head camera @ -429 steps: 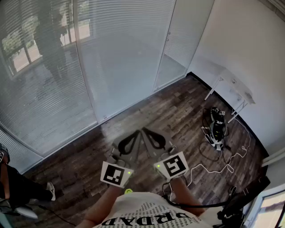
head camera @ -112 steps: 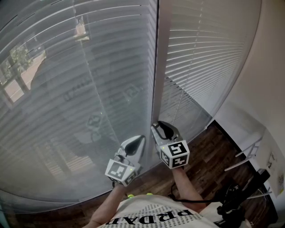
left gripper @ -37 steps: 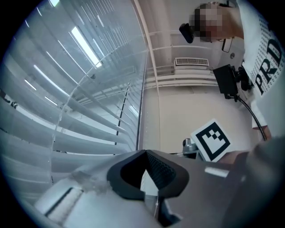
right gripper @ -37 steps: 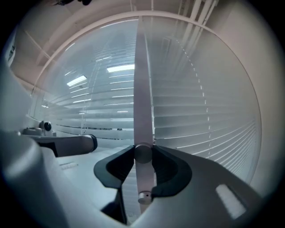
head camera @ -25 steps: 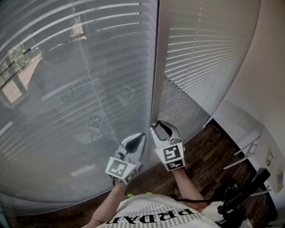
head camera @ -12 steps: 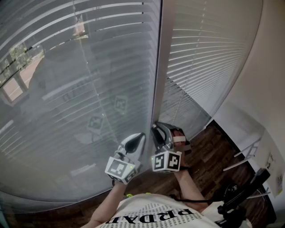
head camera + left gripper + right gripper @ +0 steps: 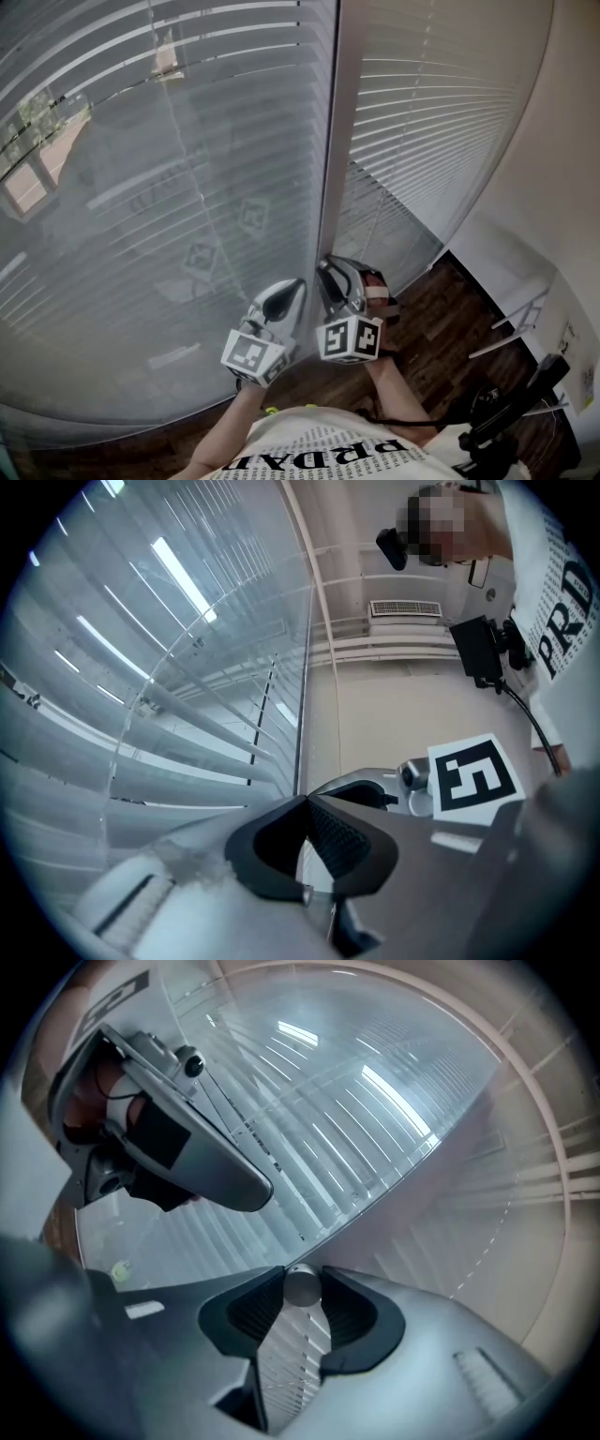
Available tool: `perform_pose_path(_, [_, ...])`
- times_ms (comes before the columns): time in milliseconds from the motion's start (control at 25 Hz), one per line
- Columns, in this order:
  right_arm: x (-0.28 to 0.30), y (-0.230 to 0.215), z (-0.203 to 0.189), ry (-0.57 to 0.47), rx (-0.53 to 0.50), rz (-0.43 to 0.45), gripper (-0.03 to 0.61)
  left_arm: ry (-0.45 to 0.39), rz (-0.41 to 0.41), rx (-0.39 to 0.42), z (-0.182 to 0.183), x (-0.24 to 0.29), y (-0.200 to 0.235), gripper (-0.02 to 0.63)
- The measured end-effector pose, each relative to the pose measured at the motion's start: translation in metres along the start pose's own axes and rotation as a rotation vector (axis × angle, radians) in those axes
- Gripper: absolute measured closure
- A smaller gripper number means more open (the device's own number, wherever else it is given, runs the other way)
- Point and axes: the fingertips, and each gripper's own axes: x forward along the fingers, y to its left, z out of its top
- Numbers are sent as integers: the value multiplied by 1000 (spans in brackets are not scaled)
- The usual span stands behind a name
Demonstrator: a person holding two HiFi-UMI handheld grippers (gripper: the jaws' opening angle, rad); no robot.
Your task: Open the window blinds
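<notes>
The right gripper (image 7: 330, 270) was clamped on a small round metal knob (image 7: 302, 1286), which sat pinched between the tips of its two dark pads with its flat end face turned straight back at the gripper's camera. That put the knob dead ahead of the right gripper, its short axis running along the gripper's own length and out from the window, so the coming move looked like a roll of the wrist about that line and not a pull or a slide. The knob stood low against the vertical window post (image 7: 336, 141), between the two panes (exactly what it was fixed to could not be made out). The blinds (image 7: 187, 187) ran as long horizontal slats behind the glass on both sides of the post, rising well above the grippers, and by the look of them were not yet turned open. The left gripper (image 7: 294, 289) hung just beside the right one, a little lower and to its left, jaws pressed together on nothing, pointed at the left pane and taking no part.
</notes>
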Motion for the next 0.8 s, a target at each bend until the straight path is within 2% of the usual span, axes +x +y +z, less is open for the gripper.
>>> perform_pose_path(200, [1, -2, -1, -10, 76, 9, 456, 10, -4, -1, -3, 0, 1, 622])
perform_pose_path(440, [0, -6, -1, -54, 280, 38, 456, -6, -13, 2, 1, 0, 0, 621])
perform_pose_path(800, [1, -10, -4, -112, 523, 55, 456, 16, -4, -3, 0, -2, 3, 622])
